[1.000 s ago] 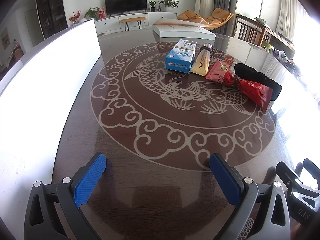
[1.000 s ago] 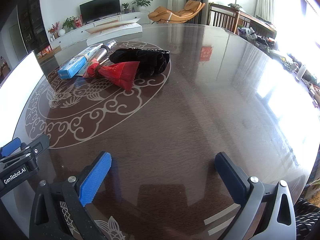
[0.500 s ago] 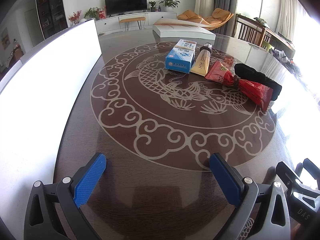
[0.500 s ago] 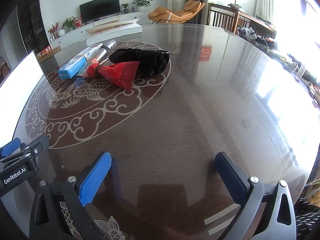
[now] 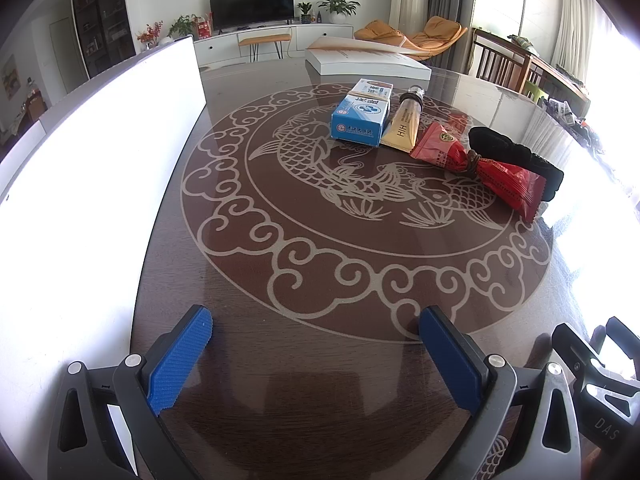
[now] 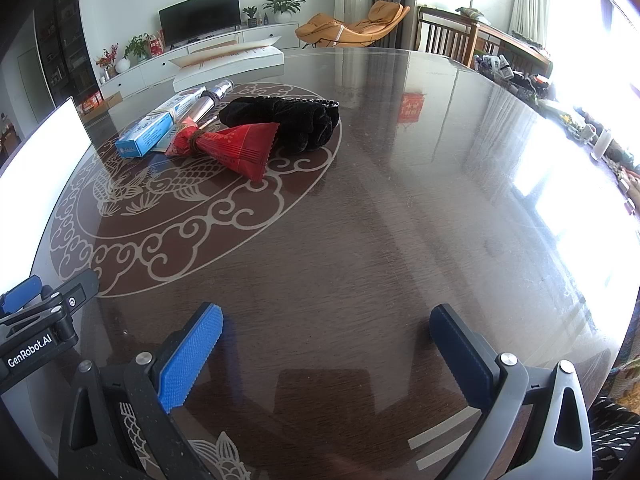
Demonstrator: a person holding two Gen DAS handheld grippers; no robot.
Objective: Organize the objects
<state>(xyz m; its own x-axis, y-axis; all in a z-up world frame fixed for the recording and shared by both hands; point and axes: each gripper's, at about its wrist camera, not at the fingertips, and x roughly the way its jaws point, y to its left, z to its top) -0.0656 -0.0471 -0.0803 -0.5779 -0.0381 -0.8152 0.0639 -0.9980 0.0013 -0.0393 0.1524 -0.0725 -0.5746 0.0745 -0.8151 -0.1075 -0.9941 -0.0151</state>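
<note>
Both grippers sit low over the near edge of the dark round table (image 5: 320,360), side by side, pointing fwd across the top. Left gripper (image 5: 316,340): jaws spread wide, nothing between the blue pads. Right gripper (image 6: 326,338): same, released, holding nothing; it lies just right of the left one.

Objs in a row on the far side of the fish inlay, well apart from both: blue box (image 5: 362,114), touching it a gold tube (image 5: 404,122), then red packet (image 5: 478,164) w/ a tie round its middle, black cloth (image 6: 288,122) just behind it. White box (image 5: 366,64) further back.
</note>
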